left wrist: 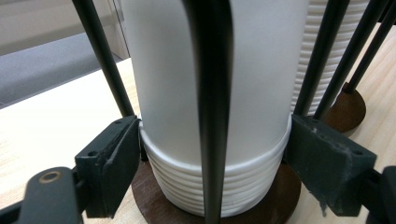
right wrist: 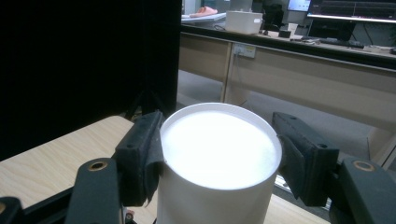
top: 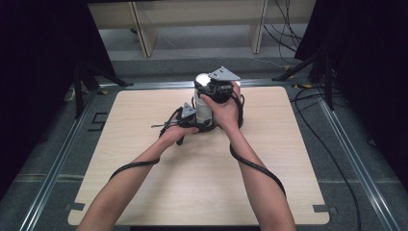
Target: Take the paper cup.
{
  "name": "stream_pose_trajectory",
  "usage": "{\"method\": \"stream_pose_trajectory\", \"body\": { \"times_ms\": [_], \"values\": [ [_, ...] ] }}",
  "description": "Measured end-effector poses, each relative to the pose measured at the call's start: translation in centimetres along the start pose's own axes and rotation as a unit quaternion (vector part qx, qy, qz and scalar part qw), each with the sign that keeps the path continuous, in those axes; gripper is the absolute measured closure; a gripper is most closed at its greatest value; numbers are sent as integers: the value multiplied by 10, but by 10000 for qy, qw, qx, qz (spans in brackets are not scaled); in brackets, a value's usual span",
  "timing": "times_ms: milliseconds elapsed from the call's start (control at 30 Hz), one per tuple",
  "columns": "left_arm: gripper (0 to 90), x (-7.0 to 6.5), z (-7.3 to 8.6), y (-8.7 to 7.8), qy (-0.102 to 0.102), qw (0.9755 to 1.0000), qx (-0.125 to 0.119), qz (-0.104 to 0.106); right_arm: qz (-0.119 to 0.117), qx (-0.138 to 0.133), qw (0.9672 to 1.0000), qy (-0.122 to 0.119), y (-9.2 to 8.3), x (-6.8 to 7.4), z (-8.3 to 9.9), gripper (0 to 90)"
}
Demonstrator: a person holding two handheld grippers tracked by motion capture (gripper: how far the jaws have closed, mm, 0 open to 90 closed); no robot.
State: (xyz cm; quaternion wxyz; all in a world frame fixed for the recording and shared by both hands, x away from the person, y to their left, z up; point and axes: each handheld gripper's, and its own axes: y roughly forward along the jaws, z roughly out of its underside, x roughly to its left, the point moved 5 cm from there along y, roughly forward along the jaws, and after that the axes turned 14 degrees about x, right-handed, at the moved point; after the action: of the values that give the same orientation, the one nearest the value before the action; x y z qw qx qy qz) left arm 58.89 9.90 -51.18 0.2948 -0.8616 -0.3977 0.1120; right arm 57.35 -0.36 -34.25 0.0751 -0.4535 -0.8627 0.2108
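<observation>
A: Two grippers work on one stack of white paper cups (top: 204,103), at the far middle of the table (top: 144,192); from high up, the right gripper (top: 217,89) sits at the top of the stack; the left gripper (top: 185,115) sits low by its foot.

B: And from the left gripper?

A: Its pads (left wrist: 111,163) press both sides of the stack (left wrist: 215,93) near the bottom, so it is clenched on the stack; many rolled rims show there, one under another; black rods (left wrist: 105,60) stand around the cups on a round brown base (left wrist: 285,196); one more ribbed stack stands behind.

B: And the right one?

A: Its pads (right wrist: 140,154) squeeze the top cup (right wrist: 219,154) just under the rim; so it is grasping that cup; the cup looks plain, white and smooth.

B: How will it feel?

A: I think very light and thin; squeeze hard and it will dent; hold it near the rim, where it is stiffest; the cups may stick together, so holding the stack down helps.
</observation>
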Motion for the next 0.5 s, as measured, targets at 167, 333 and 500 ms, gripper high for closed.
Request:
{"method": "stream_pose_trajectory", "body": {
  "times_ms": [167,333,500],
  "values": [
    [156,-1,2,-4,-35,9999,-82,47,-4,-66,10000,-2,-7,0,-3,365],
    [137,2,9,-19,116,9999,-16,-46,-95,-100,9999,102,-14,-1,-1,364],
    [120,1,15,-37,271,9996,-72,-85,-132,-121,9997,164,-22,-1,3,364]
  ]
}}
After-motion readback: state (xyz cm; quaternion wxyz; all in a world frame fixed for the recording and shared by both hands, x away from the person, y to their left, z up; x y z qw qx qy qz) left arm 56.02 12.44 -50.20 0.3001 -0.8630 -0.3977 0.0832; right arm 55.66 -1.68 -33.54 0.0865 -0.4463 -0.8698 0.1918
